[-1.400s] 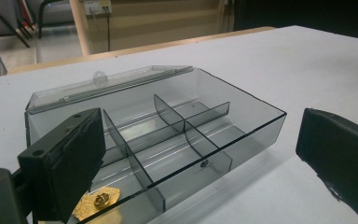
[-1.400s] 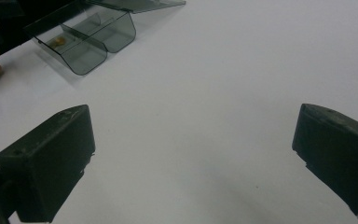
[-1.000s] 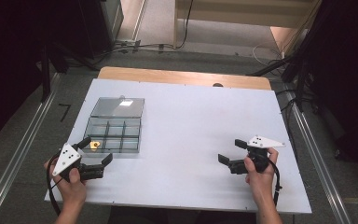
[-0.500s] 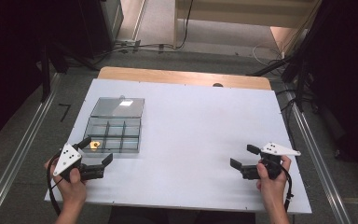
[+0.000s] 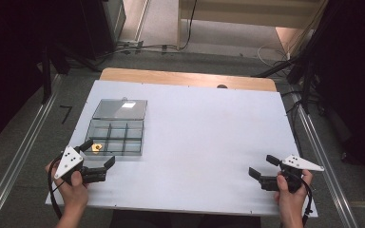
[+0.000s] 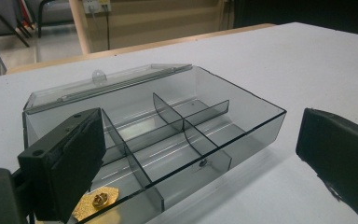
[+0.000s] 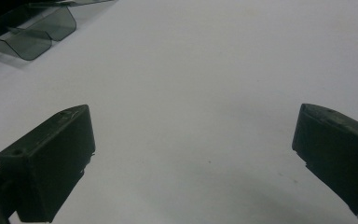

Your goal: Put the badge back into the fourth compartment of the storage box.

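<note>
A clear smoky compartment box lies on the left part of the white table, with its lid folded open behind it. A small gold pin rests in its near-left compartment. My left gripper is open just in front of that corner of the box, with nothing between its jaws. In the left gripper view the box and the gold pin sit close ahead of the left gripper. My right gripper is open and holds nothing near the table's front right corner, over bare table.
A wooden strip runs along the table's far edge. Metal rails flank the table on both sides, and cables lie on the floor beyond. A corner of the box shows at the top left of the right gripper view.
My right gripper has drawn back to the right and toward the table's near edge, still open. The left gripper and the box have stayed put.
</note>
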`<act>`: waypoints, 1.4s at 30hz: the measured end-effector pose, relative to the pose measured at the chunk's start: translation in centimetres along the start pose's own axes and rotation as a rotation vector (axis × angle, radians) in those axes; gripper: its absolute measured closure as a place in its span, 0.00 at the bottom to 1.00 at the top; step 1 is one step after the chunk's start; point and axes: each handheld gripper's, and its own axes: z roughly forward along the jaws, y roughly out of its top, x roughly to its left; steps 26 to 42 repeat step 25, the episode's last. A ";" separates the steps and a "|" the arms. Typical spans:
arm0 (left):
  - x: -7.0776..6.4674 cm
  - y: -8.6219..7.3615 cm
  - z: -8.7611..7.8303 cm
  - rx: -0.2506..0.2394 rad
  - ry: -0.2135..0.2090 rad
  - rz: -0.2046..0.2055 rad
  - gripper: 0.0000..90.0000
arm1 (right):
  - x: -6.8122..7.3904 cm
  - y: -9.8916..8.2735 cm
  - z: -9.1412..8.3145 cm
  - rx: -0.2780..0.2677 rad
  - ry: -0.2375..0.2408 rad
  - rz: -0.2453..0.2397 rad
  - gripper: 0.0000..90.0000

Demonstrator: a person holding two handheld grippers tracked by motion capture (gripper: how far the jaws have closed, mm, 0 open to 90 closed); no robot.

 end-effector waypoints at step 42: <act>0.0 0.0 0.0 0.000 -0.001 0.000 0.02 | -3.0 -1.3 -1.7 -0.032 -0.040 0.026 0.00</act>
